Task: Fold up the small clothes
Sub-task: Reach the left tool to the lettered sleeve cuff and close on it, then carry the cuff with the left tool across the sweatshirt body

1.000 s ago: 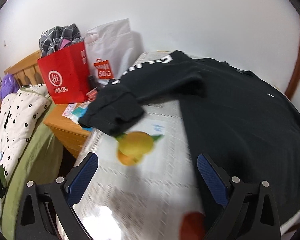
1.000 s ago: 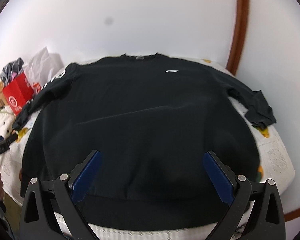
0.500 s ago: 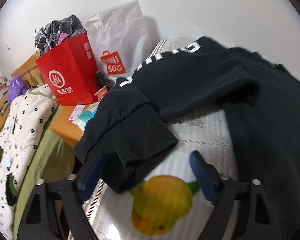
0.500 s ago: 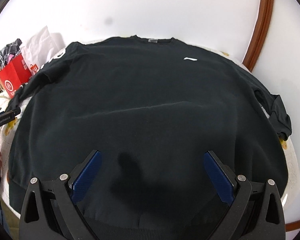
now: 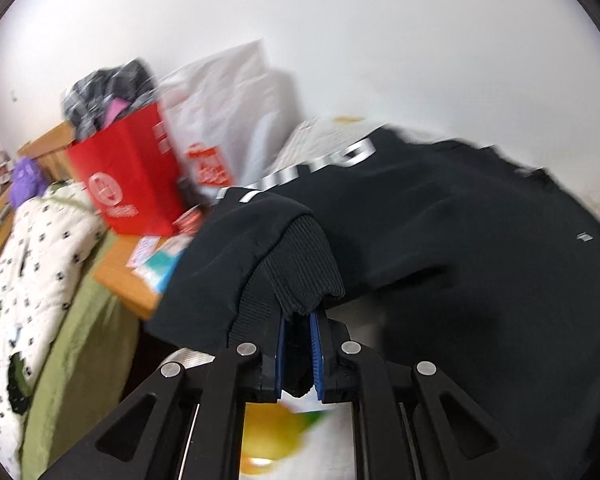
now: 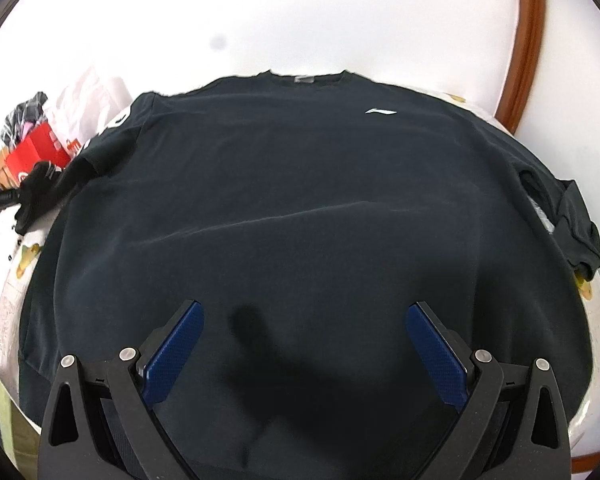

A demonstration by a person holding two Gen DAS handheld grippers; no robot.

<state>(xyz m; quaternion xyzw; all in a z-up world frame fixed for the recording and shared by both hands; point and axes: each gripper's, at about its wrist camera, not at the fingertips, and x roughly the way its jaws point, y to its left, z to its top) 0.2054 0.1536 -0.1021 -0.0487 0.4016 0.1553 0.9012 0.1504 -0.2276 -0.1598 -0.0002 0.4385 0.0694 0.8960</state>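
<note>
- Left wrist view shows the left gripper (image 5: pixel 298 354) with its jaws clamped on the ribbed cuff (image 5: pixel 306 264) of the black sweatshirt's sleeve; dark fabric fills the narrow gap between the blue pads (image 5: pixel 315 350).
- The black sweatshirt (image 6: pixel 300 208) lies spread front-up on a patterned worktop (image 6: pixel 594 308), collar toward the wall, hem toward the right gripper.
- The right gripper (image 6: pixel 304 344) hangs over the lower body of the garment with its jaws wide apart and nothing between them; its shadow falls on the cloth below.
- The other sleeve (image 6: pixel 568 216) lies bunched at the far right edge of the worktop, not yet folded in.
- Step in hand, as I judge it: carrying the gripped sleeve across onto the chest to start the fold.
- To do it well, lift the cuff only enough to clear the body, then lay the sleeve flat so the shoulder seam forms a straight fold line.
- Keep the grip on the ribbing itself; it is thick and less likely to slip than the smooth knit.
- The free gripper could press the body near the shoulder so the whole garment does not drag sideways.
- Mind the red paper bag (image 5: pixel 130 178) and the white plastic bag (image 5: pixel 224 120) standing just beside that sleeve; a wide swing could knock them.
</note>
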